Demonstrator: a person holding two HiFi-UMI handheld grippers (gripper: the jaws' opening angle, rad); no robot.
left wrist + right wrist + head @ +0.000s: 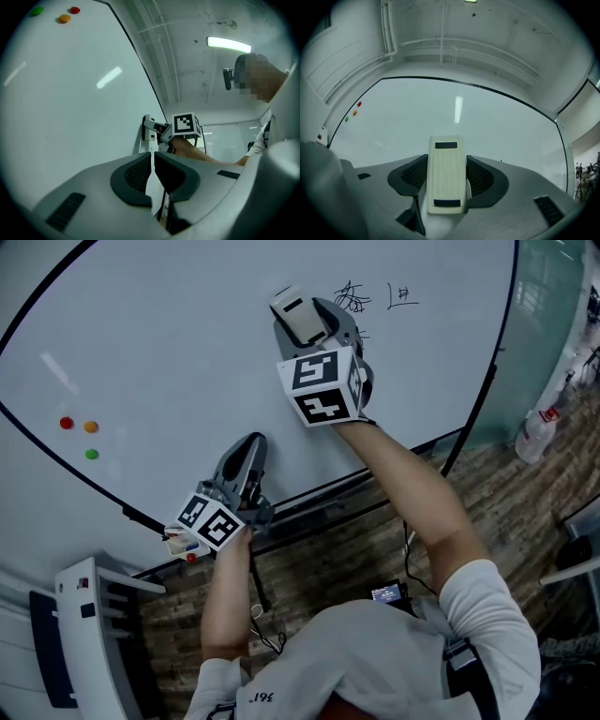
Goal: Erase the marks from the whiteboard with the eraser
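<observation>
Upper centre, the right gripper [309, 324] pinches the eraser [446, 173] beside the marks [375, 298]. The left gripper [153, 159], lower left, has jaws pressed together, empty.

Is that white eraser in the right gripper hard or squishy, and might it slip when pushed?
Probably rigid: the eraser shows straight edges with the right gripper shut on its sides. Likely light, a slim plastic-looking shell. Its smooth sides might slip under hard pushing.
</observation>
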